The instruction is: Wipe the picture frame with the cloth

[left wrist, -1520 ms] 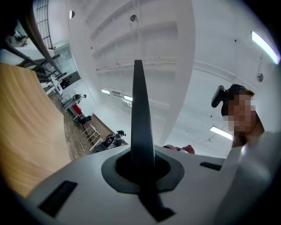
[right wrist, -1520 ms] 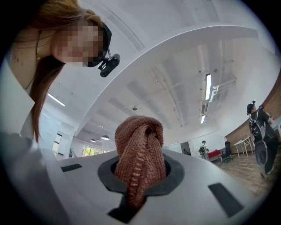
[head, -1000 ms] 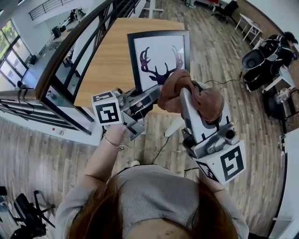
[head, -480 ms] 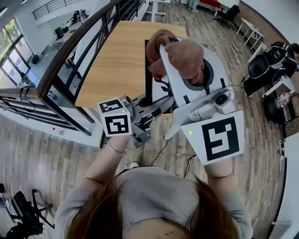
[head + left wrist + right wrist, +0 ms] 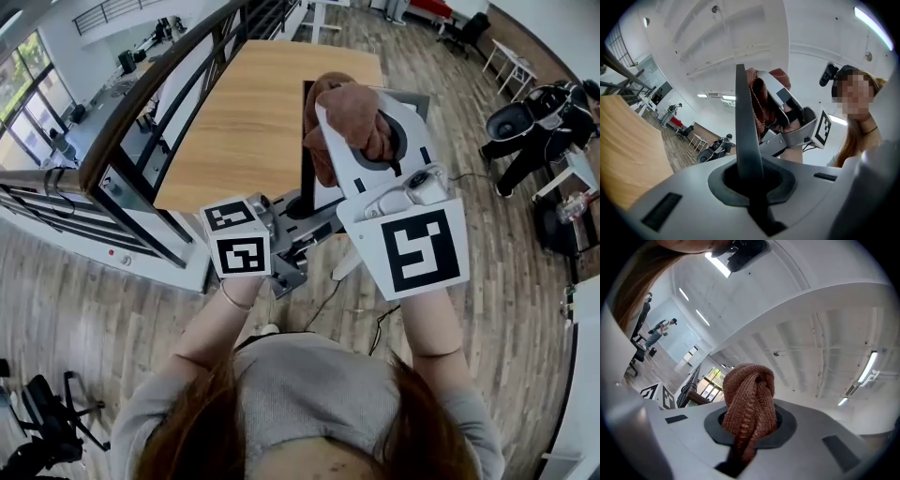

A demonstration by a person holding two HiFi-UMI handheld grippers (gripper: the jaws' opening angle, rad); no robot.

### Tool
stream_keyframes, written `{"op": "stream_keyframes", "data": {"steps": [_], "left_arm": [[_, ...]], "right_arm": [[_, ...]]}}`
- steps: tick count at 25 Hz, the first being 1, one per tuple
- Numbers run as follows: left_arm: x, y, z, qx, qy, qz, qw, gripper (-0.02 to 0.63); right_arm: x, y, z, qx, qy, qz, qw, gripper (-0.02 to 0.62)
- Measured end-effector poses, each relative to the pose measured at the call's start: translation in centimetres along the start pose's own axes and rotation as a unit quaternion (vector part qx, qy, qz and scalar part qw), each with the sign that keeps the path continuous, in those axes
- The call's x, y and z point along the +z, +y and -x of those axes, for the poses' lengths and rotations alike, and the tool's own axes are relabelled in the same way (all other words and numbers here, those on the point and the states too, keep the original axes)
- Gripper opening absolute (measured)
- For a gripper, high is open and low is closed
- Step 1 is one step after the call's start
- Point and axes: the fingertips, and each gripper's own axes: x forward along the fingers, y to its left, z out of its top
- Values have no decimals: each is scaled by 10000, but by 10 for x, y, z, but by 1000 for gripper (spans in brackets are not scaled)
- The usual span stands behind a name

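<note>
My left gripper (image 5: 302, 210) is shut on the bottom edge of the black picture frame (image 5: 307, 141) and holds it upright above the wooden table (image 5: 234, 112). The head view sees the frame almost edge-on. In the left gripper view the frame (image 5: 744, 136) rises as a thin dark slat out of the shut left gripper (image 5: 752, 185). My right gripper (image 5: 364, 127) is shut on a bunched brown cloth (image 5: 349, 111), which lies against the frame's right face. In the right gripper view the cloth (image 5: 749, 397) bulges from between the right gripper's (image 5: 746, 432) jaws. The frame's picture side is hidden.
A dark railing (image 5: 141, 103) runs along the table's left side. A cable (image 5: 323, 300) trails over the wooden floor below the table's near edge. At the far right stand a black chair (image 5: 511, 122) and a person (image 5: 553, 108).
The frame has turned from facing the head camera to nearly edge-on. My right gripper has rolled and risen with the cloth, now up against the frame's side.
</note>
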Motion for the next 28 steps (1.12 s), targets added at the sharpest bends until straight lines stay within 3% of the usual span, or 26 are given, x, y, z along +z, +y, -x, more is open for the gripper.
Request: {"op": "stream_keyframes", "data": {"steps": [4, 11, 17, 23, 28], "left_arm": [[-5, 3, -2, 63, -81, 98, 9999, 18], [-20, 12, -1, 213, -113, 144, 9996, 19], [-28, 14, -7, 245, -168, 248, 9992, 18], [-26, 15, -11, 345, -197, 196, 9990, 18], [-20, 22, -8, 417, -437, 417, 9973, 18]], "right_arm": [[-15, 11, 10, 232, 121, -121, 9996, 46], [-56, 39, 30, 593, 752, 250, 9951, 46], [-68, 45, 47, 712, 748, -424, 9937, 46], [-72, 49, 63, 753, 888, -362, 9925, 46], [-77, 57, 76, 840, 852, -881, 9889, 46]]}}
